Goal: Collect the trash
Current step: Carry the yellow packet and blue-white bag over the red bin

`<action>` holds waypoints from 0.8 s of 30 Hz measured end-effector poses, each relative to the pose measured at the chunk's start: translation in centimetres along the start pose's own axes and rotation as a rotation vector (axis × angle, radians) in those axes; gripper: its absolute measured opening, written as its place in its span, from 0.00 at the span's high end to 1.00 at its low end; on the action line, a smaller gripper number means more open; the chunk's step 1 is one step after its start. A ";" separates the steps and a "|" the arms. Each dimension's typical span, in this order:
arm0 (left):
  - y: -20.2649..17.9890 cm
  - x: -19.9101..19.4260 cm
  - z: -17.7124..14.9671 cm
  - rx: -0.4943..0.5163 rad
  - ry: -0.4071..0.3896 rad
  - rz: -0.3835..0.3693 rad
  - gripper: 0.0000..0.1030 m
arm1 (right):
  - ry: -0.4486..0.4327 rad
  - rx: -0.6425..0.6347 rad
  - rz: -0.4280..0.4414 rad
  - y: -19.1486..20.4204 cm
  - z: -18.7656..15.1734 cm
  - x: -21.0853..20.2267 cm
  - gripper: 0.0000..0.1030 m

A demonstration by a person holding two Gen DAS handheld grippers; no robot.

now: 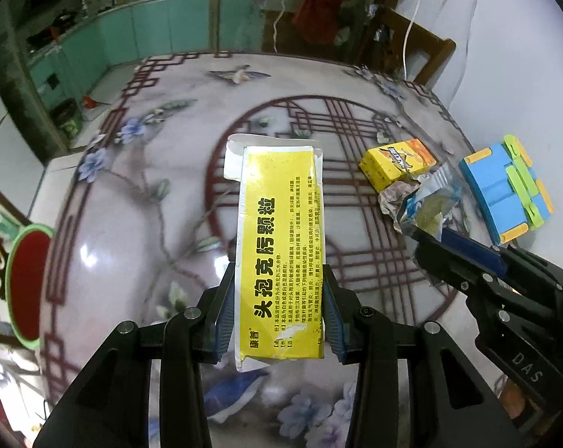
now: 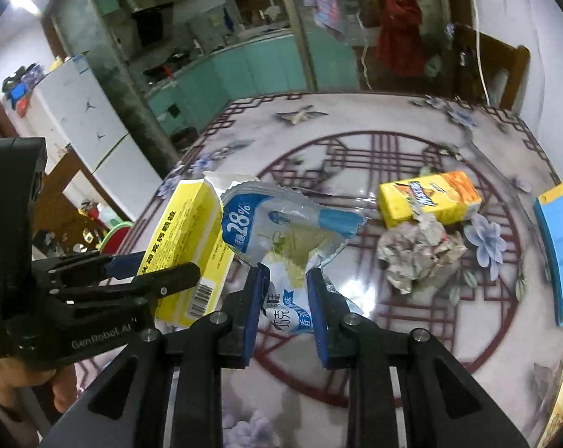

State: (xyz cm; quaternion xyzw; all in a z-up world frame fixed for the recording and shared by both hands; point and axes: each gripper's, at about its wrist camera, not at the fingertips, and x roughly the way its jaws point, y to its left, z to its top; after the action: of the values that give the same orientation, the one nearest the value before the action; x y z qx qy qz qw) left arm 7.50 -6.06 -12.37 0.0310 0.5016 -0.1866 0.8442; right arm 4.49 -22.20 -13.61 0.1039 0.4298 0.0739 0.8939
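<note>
Left gripper [image 1: 277,321]: jaws partly drawn in, blue pads [image 1: 223,313] pressed on both long edges of a flat yellow medicine box [image 1: 279,246], pinching it near its lower end. Box reaching straight out past the fingertips, torn white flap at the far end, clear of the patterned table [image 1: 132,224] below. Pointing steeply down at the tabletop. In the right wrist view, same gripper [image 2: 162,272] coming in from the left with the yellow medicine box [image 2: 192,239] tilted up, part of a hand [image 2: 57,384] showing beneath the black frame.

Right gripper [image 2: 287,298]: jaws nearly together, blue pads [image 2: 253,310] clamped on the crumpled lower end of a blue-and-white snack wrapper [image 2: 281,224]. Wrapper fanning up and forward beyond the tips, its left edge just beside the box in the other grip. Angled down toward the table [image 2: 412,336]. In the left wrist view, right gripper [image 1: 427,237] entering from the right edge, wrapper [image 1: 427,205] bunched at its tip.

Ahead and right of the right jaws, on the table: crumpled paper ball [image 2: 419,250], and just behind it, touching, a small yellow-orange carton [image 2: 431,198]. Farther right, near the table edge, a blue block with yellow and green pieces [image 1: 505,194]. Far left of the left jaws, a green-rimmed red bin [image 1: 27,283] beside the table
</note>
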 end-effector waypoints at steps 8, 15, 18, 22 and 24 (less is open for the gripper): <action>3.0 -2.4 -1.6 -0.052 -0.044 0.039 0.62 | -0.003 -0.050 0.010 3.3 -0.4 -0.7 0.79; 5.8 -3.7 -2.7 -0.083 -0.061 0.051 0.62 | -0.011 -0.071 0.033 6.2 -0.6 -0.9 0.79; 7.0 -4.1 -3.3 -0.094 -0.062 0.050 0.62 | -0.013 -0.081 0.032 7.5 -0.7 -0.8 0.79; 8.8 -4.5 -3.8 -0.107 -0.066 0.050 0.62 | -0.009 -0.098 0.028 9.5 -0.8 -0.4 0.78; 10.0 -4.8 -4.0 -0.118 -0.068 0.053 0.62 | -0.007 -0.102 0.030 10.6 -0.9 -0.2 0.79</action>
State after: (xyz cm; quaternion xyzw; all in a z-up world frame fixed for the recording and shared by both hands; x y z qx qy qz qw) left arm 5.57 5.56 -11.63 -0.0122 0.4817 -0.1353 0.8657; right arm 3.20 -11.86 -11.33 0.0650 0.4209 0.1085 0.8982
